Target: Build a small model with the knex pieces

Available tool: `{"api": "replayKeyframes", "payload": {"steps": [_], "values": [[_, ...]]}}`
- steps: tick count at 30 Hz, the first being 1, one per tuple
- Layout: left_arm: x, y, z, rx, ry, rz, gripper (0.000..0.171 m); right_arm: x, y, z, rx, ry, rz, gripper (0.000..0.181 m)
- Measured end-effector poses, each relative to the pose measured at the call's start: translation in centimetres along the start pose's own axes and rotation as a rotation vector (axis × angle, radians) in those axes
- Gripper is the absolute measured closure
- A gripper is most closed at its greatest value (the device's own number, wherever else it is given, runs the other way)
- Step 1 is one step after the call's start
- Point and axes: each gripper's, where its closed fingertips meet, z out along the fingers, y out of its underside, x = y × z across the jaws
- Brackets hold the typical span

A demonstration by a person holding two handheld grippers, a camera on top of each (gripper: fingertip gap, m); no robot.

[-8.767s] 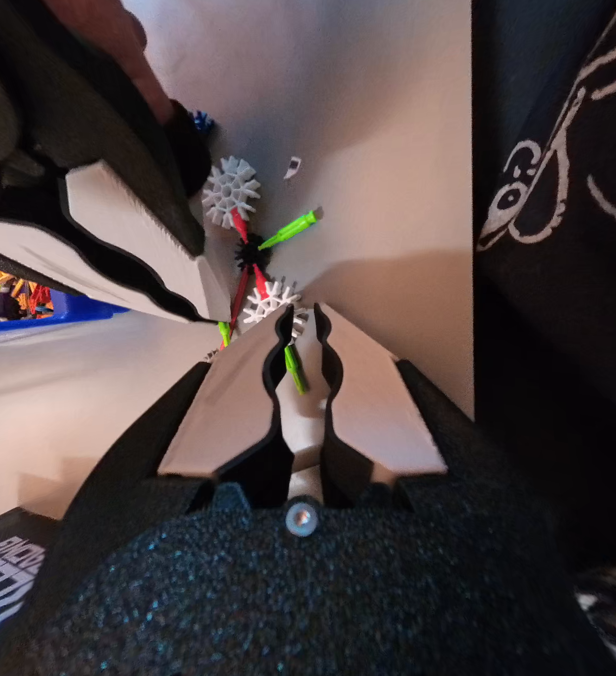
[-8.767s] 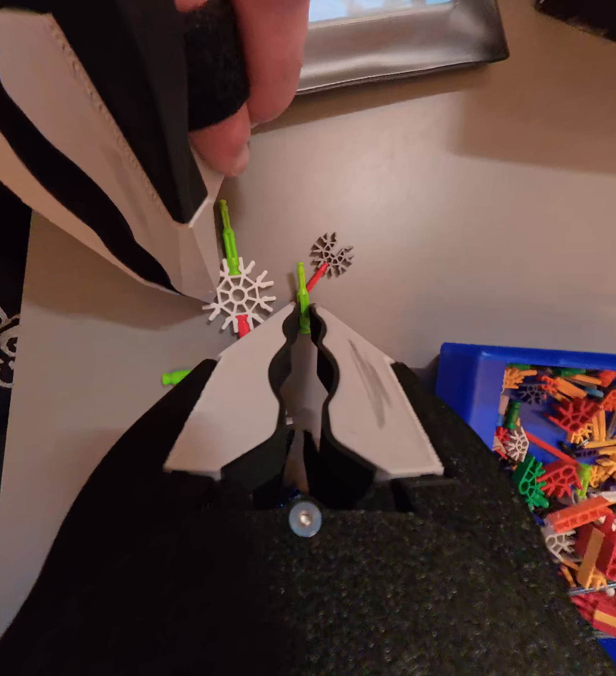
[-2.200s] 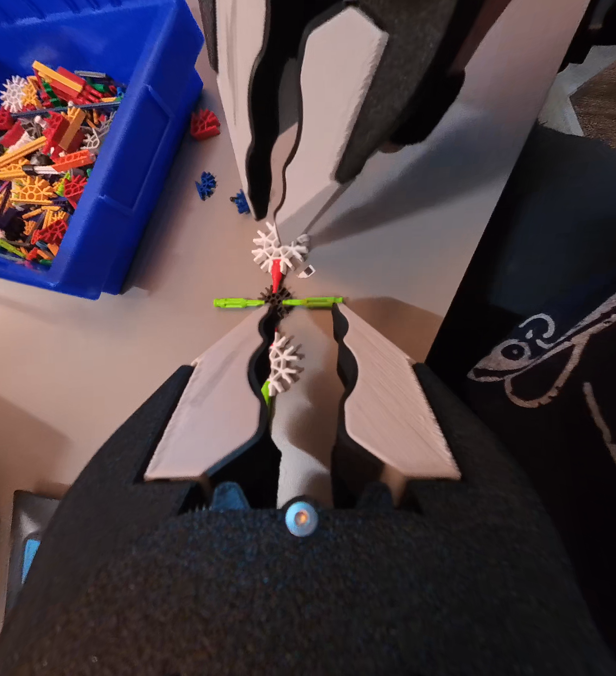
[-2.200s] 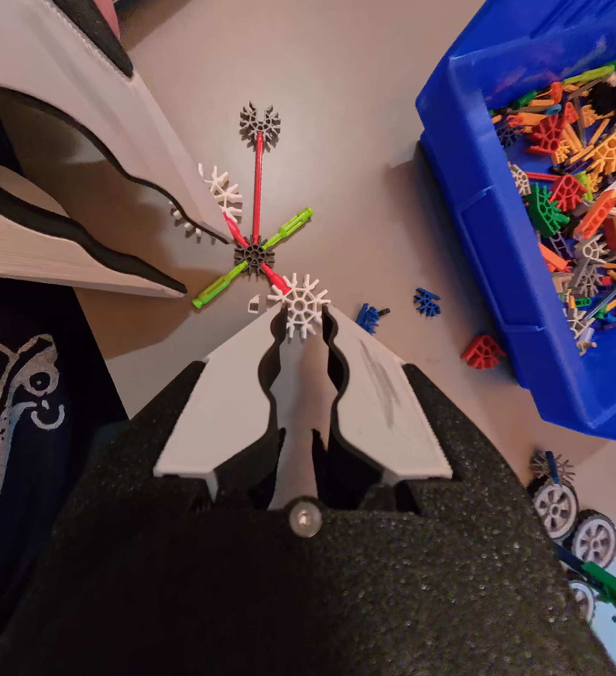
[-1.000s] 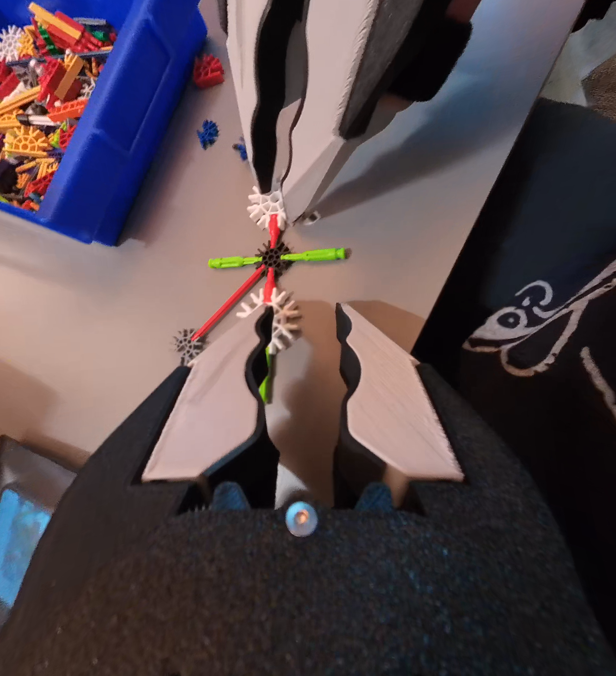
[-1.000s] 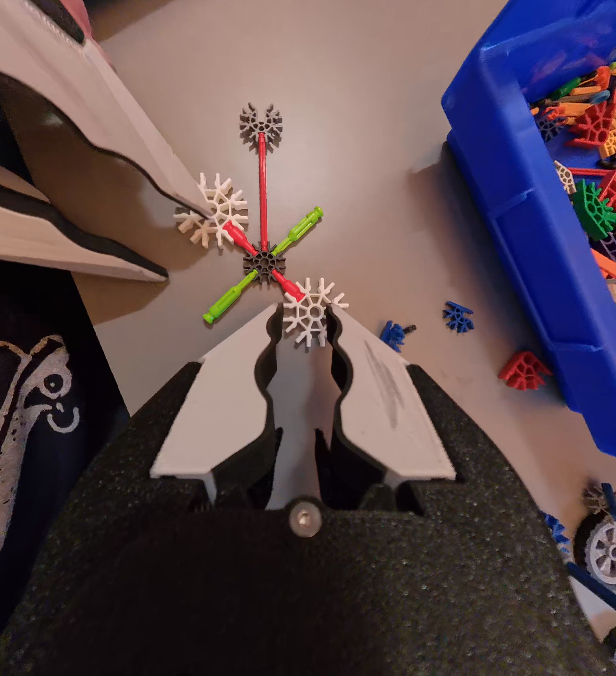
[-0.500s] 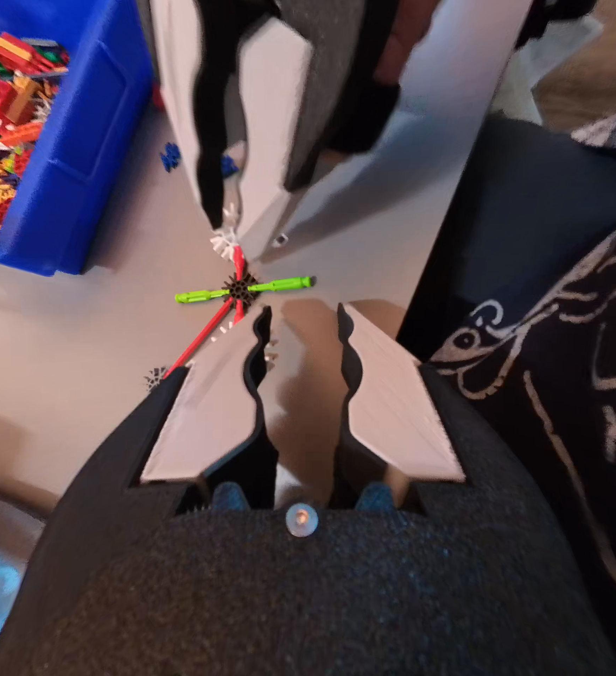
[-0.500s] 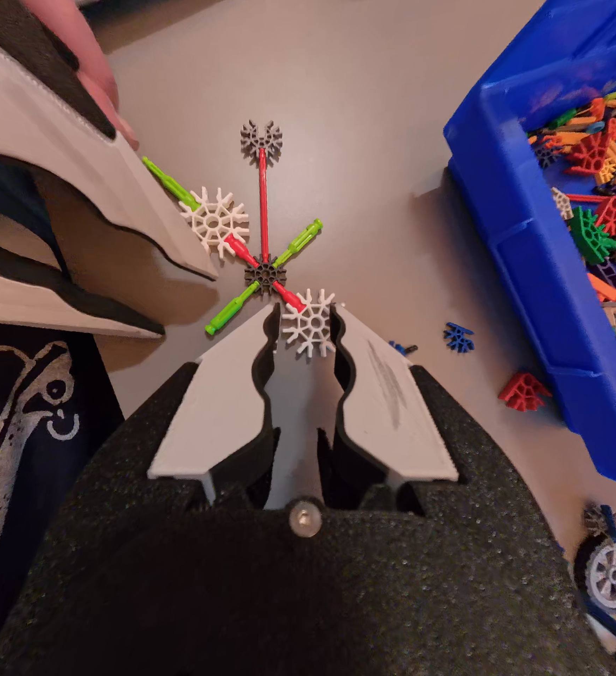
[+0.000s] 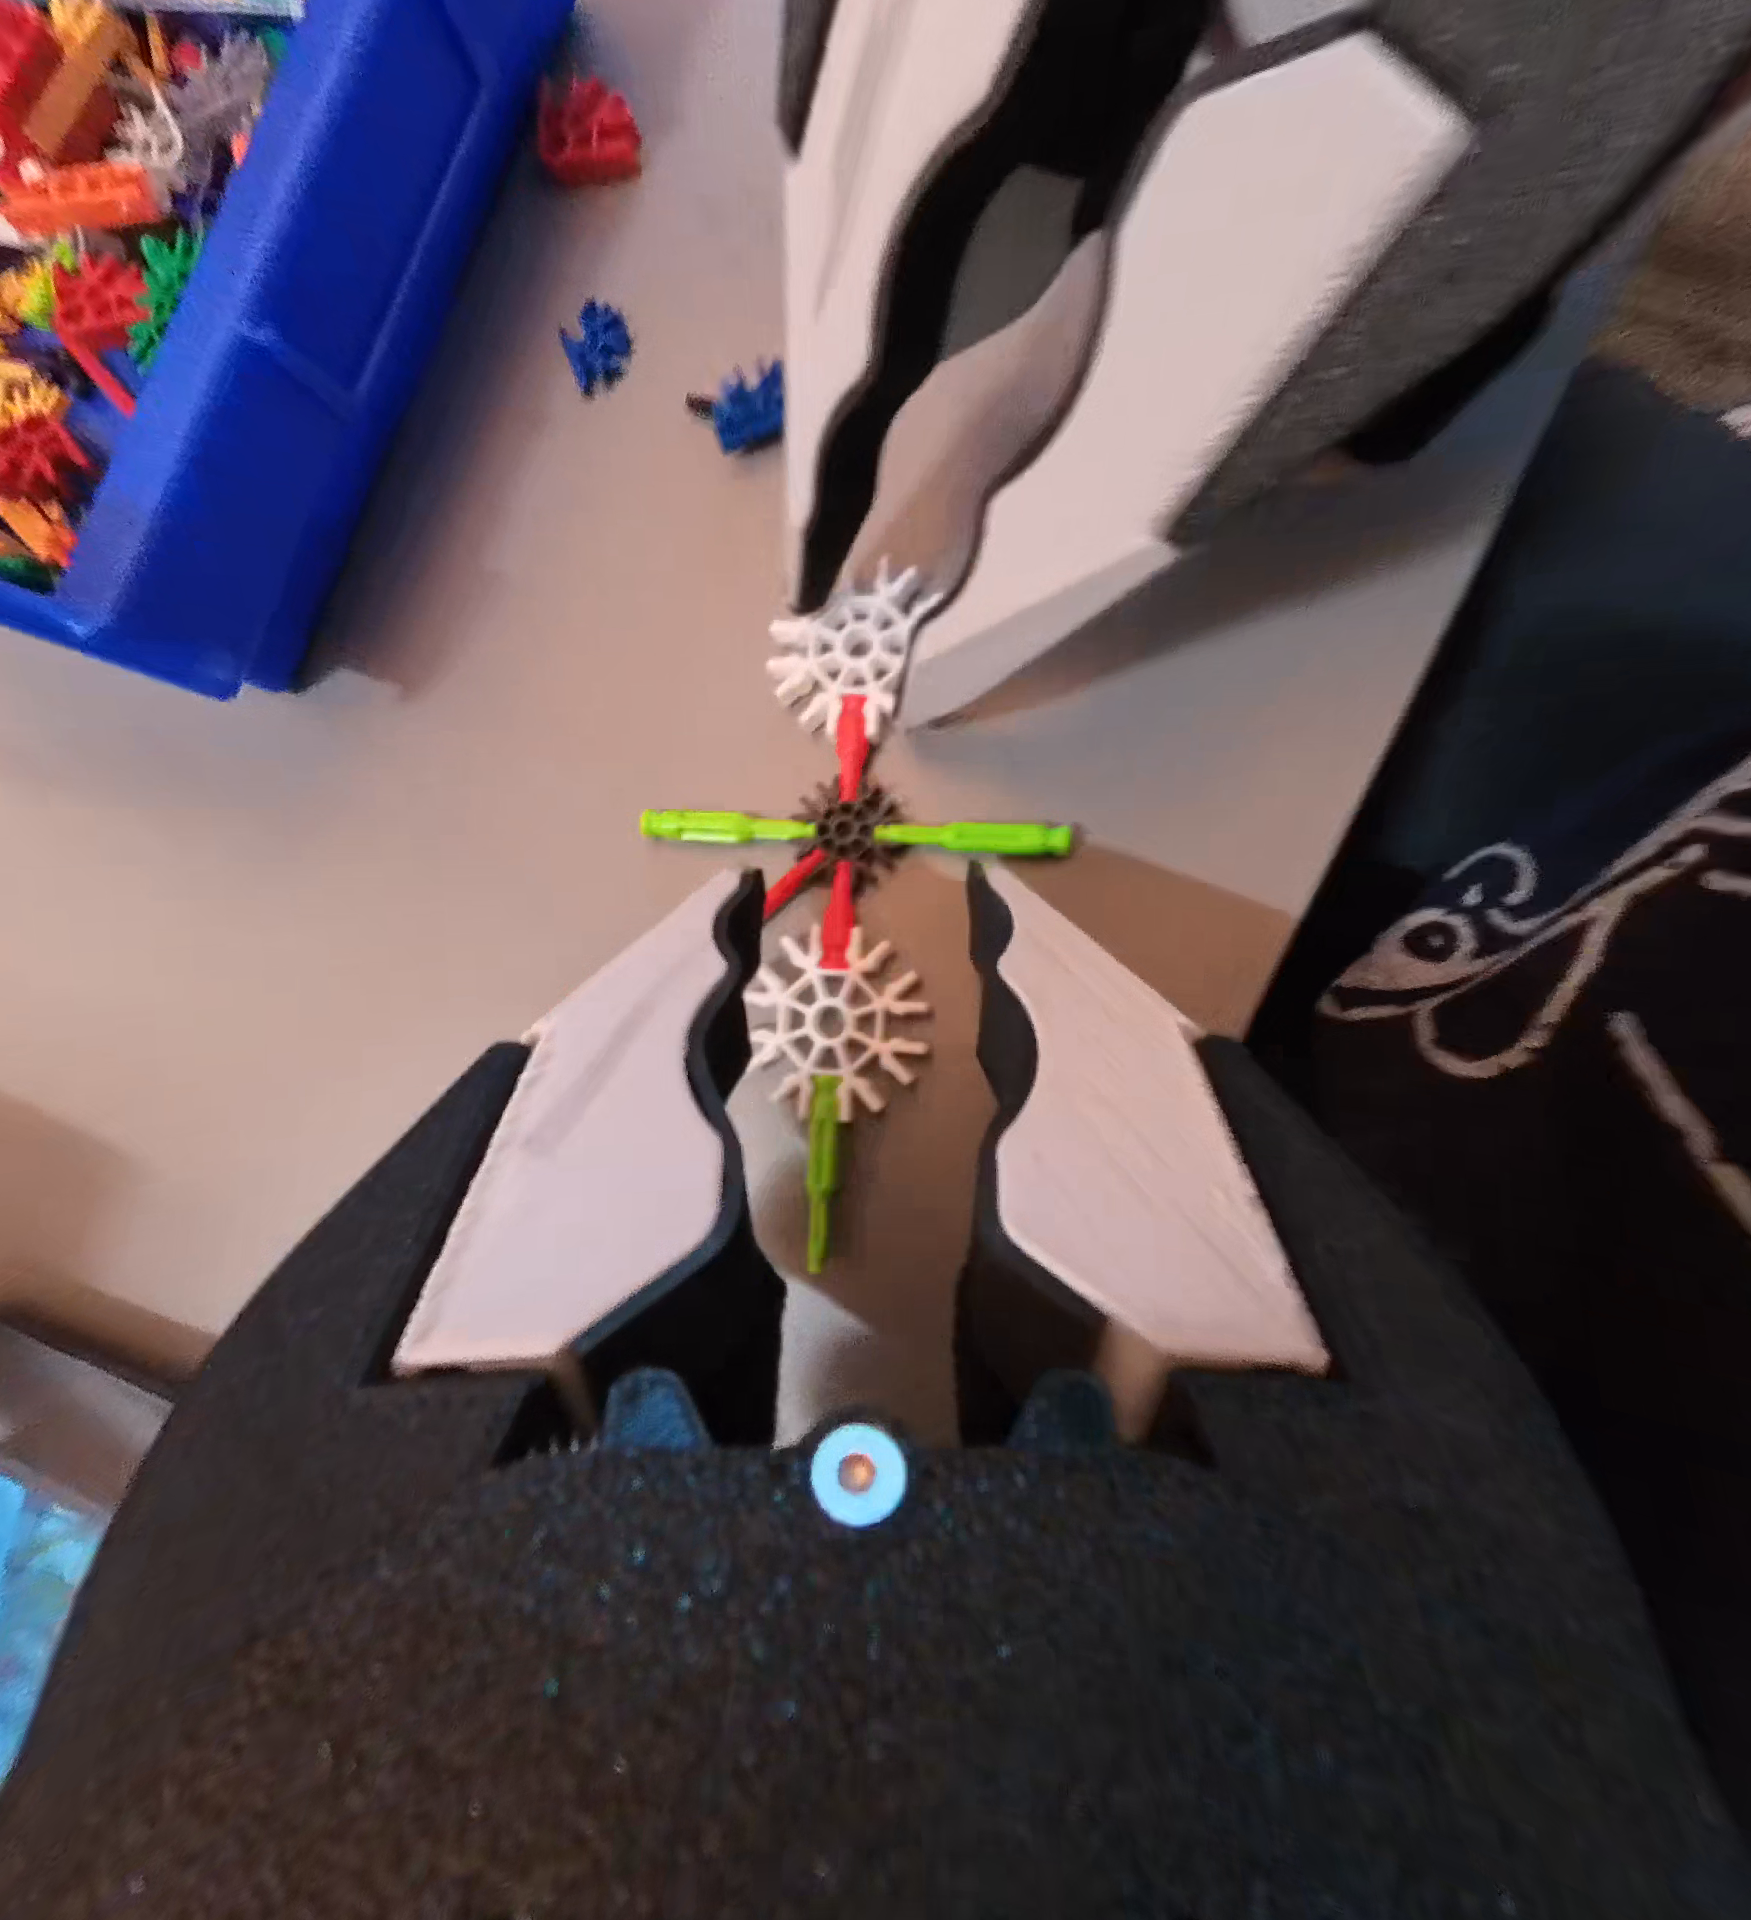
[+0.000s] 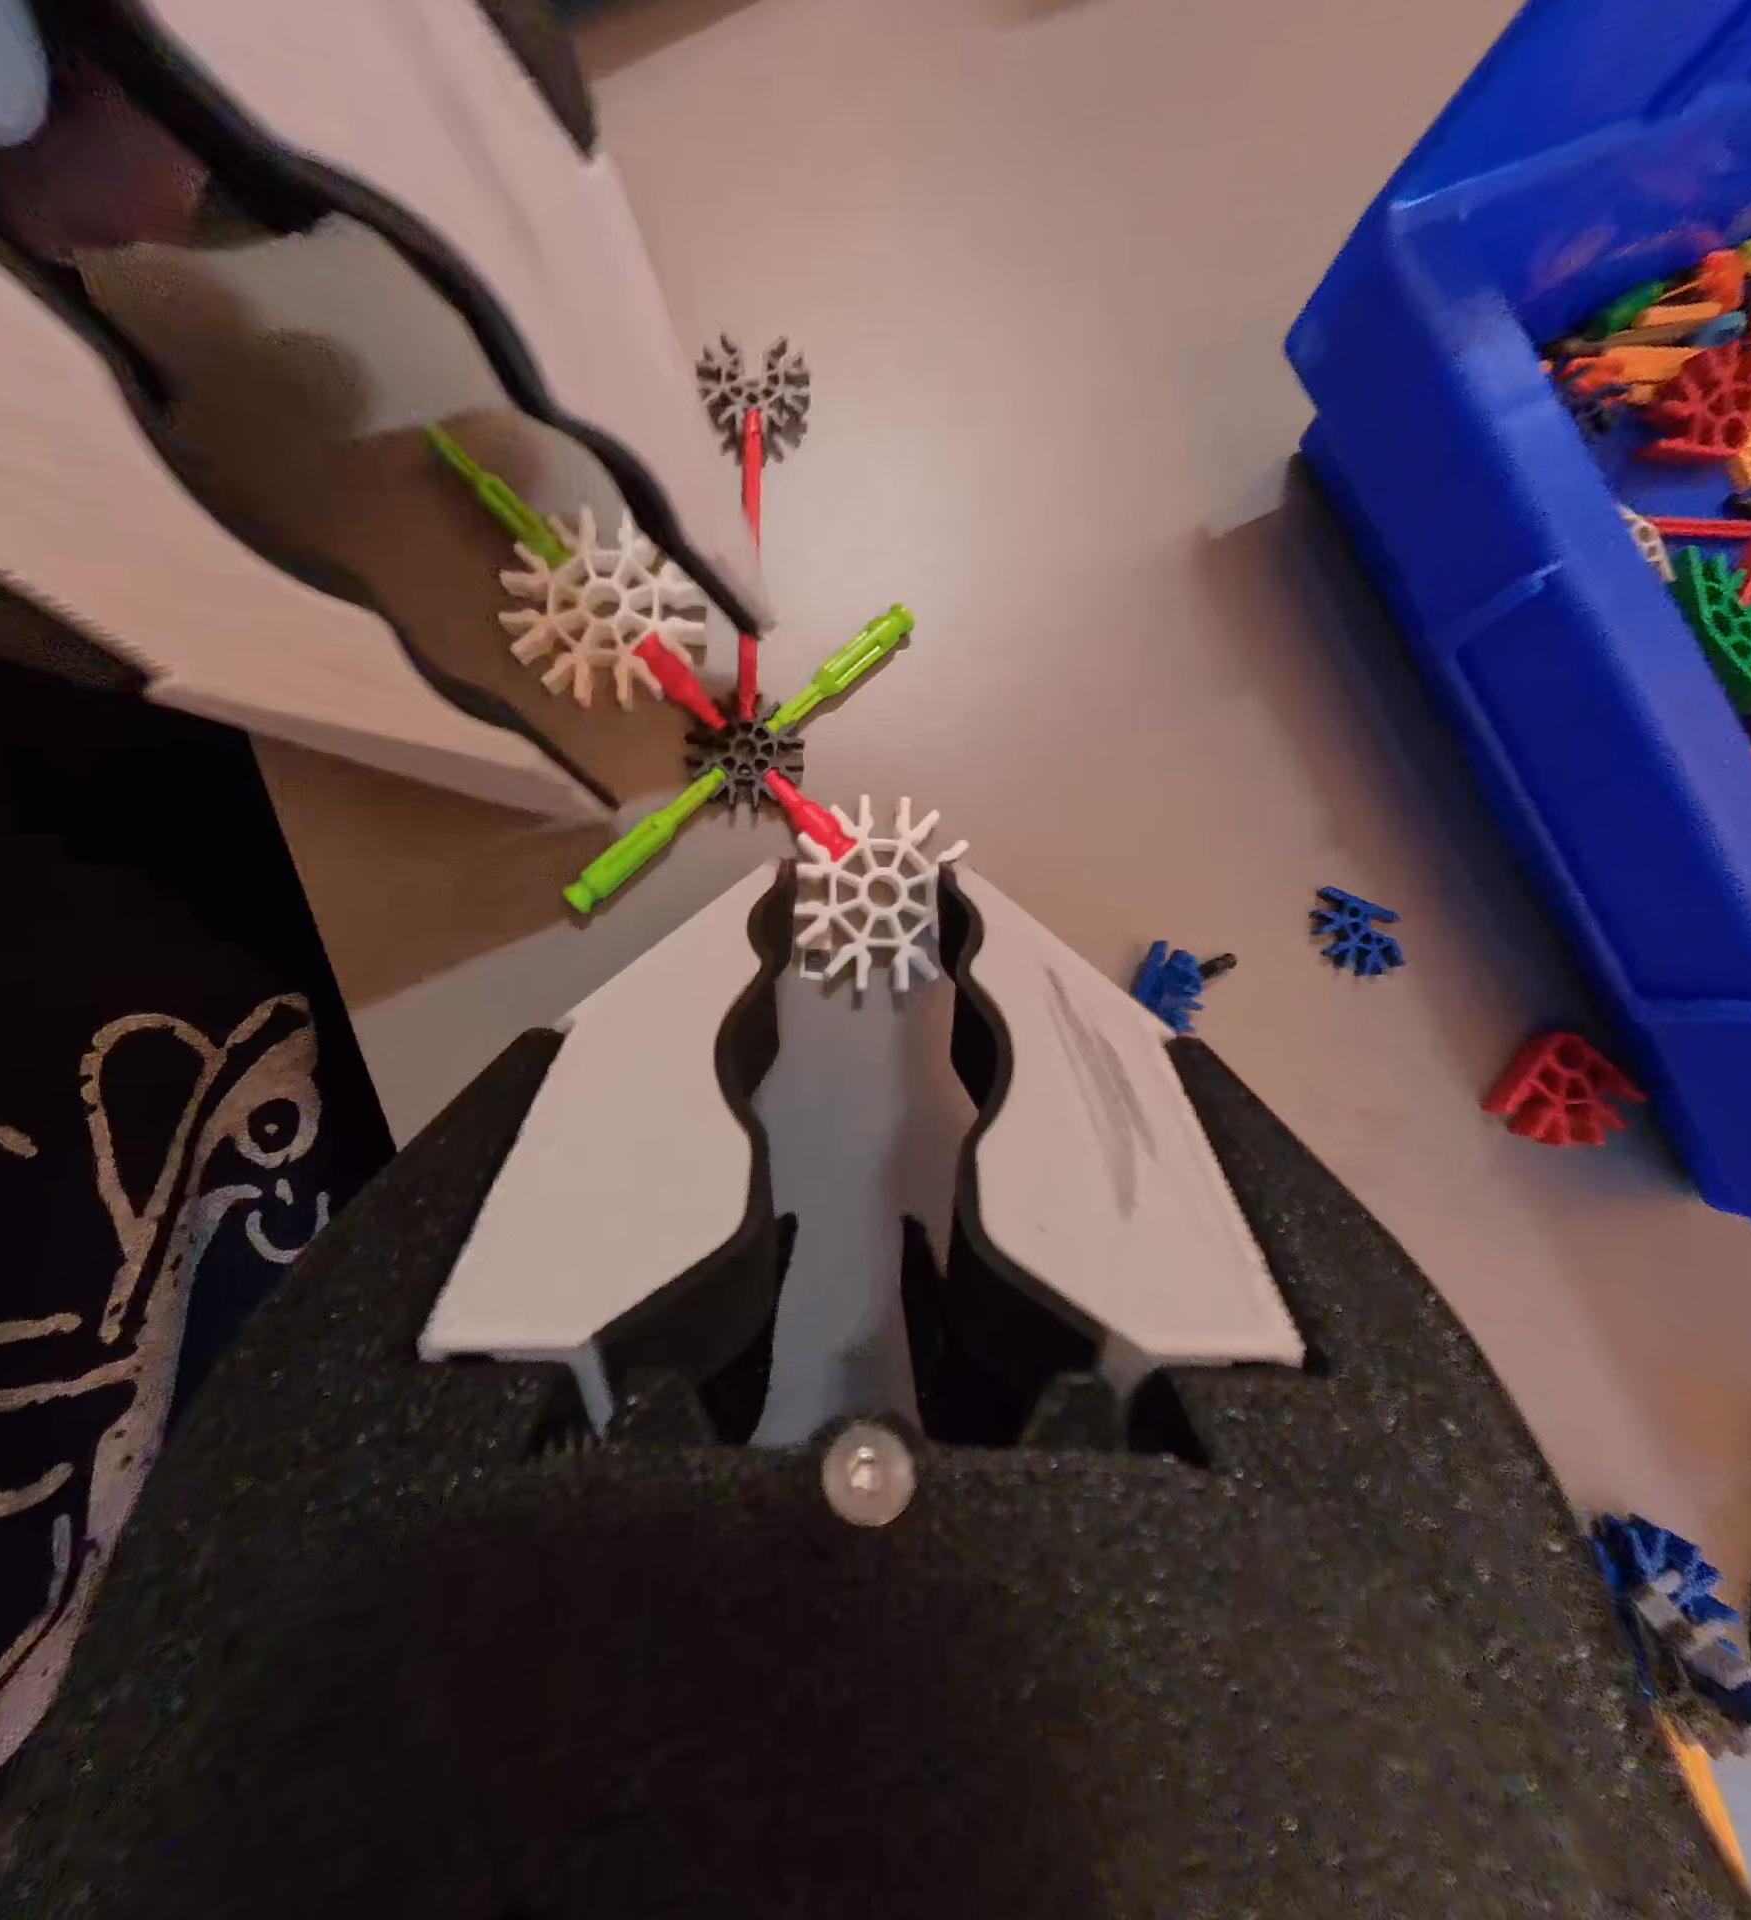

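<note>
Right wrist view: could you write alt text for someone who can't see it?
The right gripper grips a white snowflake connector on a small rod-and-hub toy lying on a beige table, beside a blue bin of colourful pieces.

Pale beige table (image 10: 1110, 436), smooth and matte, lit warmly with soft shadows. Ends in a straight edge on the near side, with dark printed fabric (image 9: 1629, 1091) beyond it. Brown carpeted floor (image 9: 1744, 239) past the table's far corner.
</note>
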Motion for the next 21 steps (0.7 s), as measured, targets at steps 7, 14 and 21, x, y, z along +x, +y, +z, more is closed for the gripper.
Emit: {"api": "replayKeyframes", "payload": {"steps": [7,14,21], "values": [[-1.1,0.1,0.8,-0.049,-0.005,-0.026,0.119,0.1,0.1,0.0,0.002,0.019,0.037,0.155],[-1.0,-1.2,0.7,0.006,-0.02,-0.01,0.117,0.9,0.7,-0.5,0.0,0.054,0.136,0.156],[1.3,-2.6,0.4,0.084,0.016,0.034,0.122,0.7,0.0,-0.4,0.046,0.061,0.044,0.156]]}}
